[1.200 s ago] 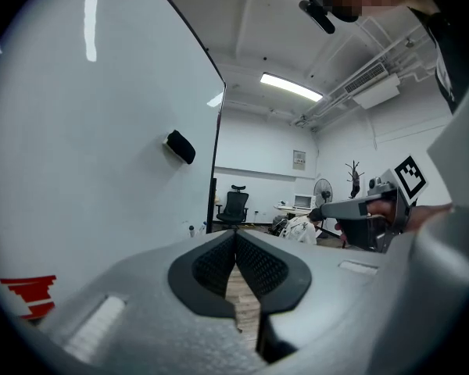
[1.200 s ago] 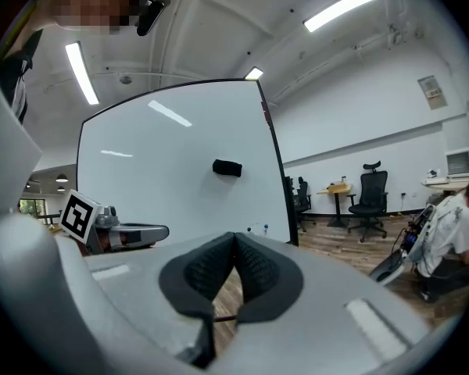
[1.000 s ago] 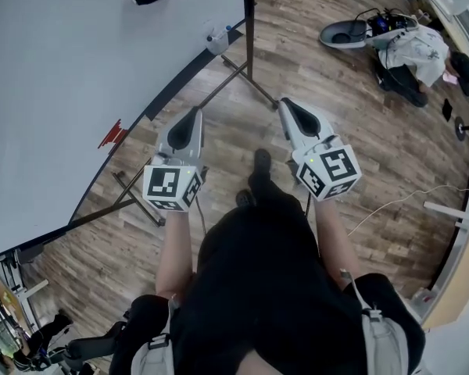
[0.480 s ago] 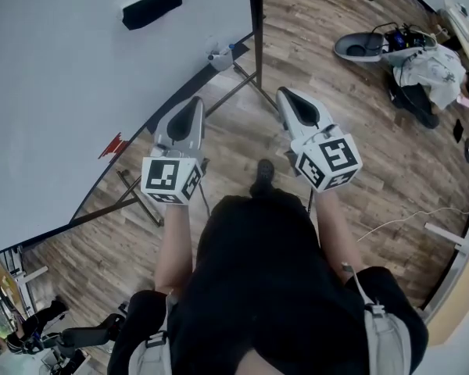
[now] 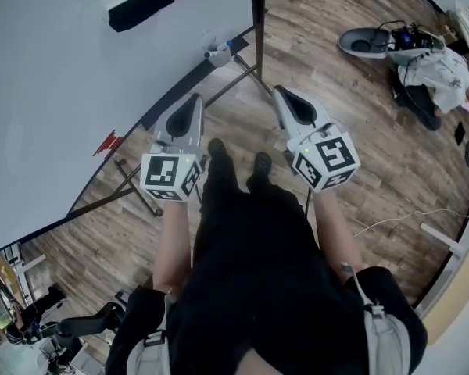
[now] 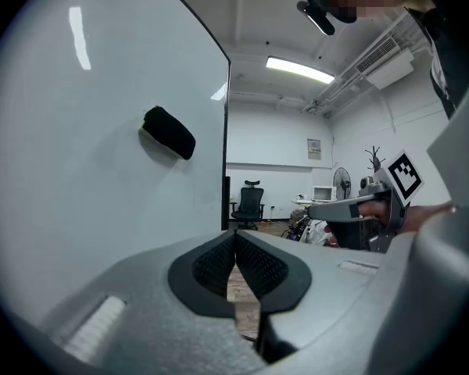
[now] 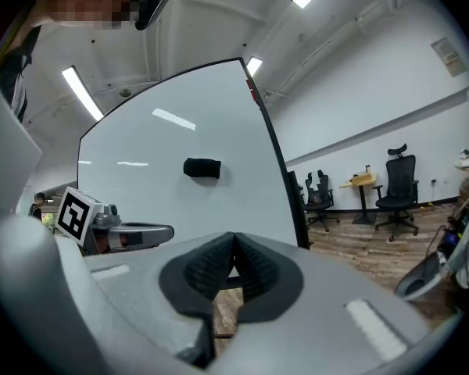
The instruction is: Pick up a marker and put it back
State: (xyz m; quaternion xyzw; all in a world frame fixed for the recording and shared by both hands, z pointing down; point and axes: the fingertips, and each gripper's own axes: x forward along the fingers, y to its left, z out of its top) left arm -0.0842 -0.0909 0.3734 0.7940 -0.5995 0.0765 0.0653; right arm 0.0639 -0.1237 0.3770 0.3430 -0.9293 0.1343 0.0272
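A small clear holder with markers [image 5: 216,52] hangs at the lower edge of the whiteboard [image 5: 70,76], ahead of both grippers. A black eraser [image 5: 141,6] sticks to the board, as the left gripper view [image 6: 169,132] and the right gripper view [image 7: 202,168] also show. My left gripper [image 5: 193,101] is held at waist height, short of the board's edge, shut and empty [image 6: 234,239]. My right gripper [image 5: 281,94] is level with it to the right, also shut with nothing between its pads [image 7: 234,242]. A red mark [image 5: 108,141] is on the board.
The whiteboard's black stand legs [image 5: 242,76] spread over the wood floor in front of my feet. A pile of gear and white cloth [image 5: 422,61] lies at the far right. A thin cable [image 5: 391,221] runs on the floor. Office chairs [image 7: 395,182] stand in the background.
The person has stepped forward, a left shoe now showing beside the right one. The board and marker holder have come slightly nearer. Both grippers stay shut.
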